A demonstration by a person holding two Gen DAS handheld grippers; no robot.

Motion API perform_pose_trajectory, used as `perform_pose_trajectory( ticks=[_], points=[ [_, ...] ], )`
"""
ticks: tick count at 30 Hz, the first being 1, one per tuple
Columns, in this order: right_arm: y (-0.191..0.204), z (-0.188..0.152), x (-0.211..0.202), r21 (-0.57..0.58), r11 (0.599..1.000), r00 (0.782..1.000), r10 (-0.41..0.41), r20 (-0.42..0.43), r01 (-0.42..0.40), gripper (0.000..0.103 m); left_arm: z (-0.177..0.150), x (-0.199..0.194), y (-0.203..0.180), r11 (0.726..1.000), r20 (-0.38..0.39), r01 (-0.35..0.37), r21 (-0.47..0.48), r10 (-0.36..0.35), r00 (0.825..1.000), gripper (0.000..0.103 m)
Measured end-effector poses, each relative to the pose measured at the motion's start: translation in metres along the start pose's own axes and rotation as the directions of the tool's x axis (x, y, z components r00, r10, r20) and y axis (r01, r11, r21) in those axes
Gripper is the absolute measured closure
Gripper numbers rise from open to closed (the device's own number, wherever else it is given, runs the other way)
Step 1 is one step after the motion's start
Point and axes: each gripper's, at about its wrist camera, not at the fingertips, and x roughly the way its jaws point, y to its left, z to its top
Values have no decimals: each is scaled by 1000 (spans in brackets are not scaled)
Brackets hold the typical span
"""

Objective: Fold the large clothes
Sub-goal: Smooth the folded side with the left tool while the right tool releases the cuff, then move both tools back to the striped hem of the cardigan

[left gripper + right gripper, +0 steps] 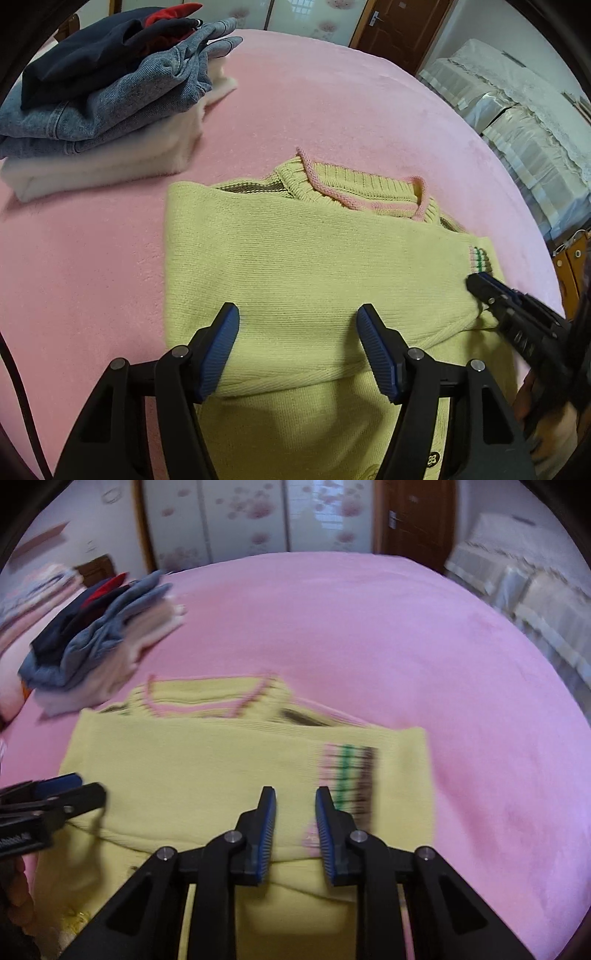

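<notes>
Left wrist: left gripper (297, 347) jaws spread, empty, over yellow sweater (295, 266) on the pink bed (332, 103), sleeves folded in; right wrist: right gripper (294, 834) jaws part-open, empty—next looks like grabbing hem, folding toward collar.

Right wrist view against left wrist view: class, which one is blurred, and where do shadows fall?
Right wrist view: motion-smeared, the striped cuff and collar streaked sideways. Left wrist view: sharp knit texture on the yellow sweater, soft shadow beneath the left tool. Both views: fisheye bending of the pink bedspread.
</notes>
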Motion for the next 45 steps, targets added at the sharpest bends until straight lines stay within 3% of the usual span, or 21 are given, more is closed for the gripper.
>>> perform_pose_trajectory(
  ticks=[2,9,13,25,30,32,36,45],
  points=[
    [-20,-2,-1,50,999,1000,18,-7,-18,103,1,0,2,1000,1,7,-7,-7,1000,37],
    [-32,-7,-6,72,994,996,-89,15,88,102,1,1,-3,1000,1,-16,0,16,1000,37],
    [-45,-11,-3,127,990,998,-67,-11,68,102,1,2,-6,1000,-2,-28,6,28,1000,37],
    [-34,-10,-11,108,990,996,-92,-17,93,101,4,-1,-11,999,-27,-40,11,41,999,35],
    [-27,-10,-33,105,992,997,-73,-1,73,100,7,-20,-12,1000,-30,-7,-23,6,1000,35],
    [-22,-10,-48,95,993,997,-68,21,66,93,6,-32,-15,1000,-17,-8,-21,7,1000,35],
    [-13,-12,-79,82,995,995,-68,77,61,67,1,-62,-21,1000,22,-30,-2,30,999,35],
    [11,-27,-156,52,999,983,-21,182,11,65,-35,-136,-23,997,104,-71,-4,71,992,34]
  ],
)
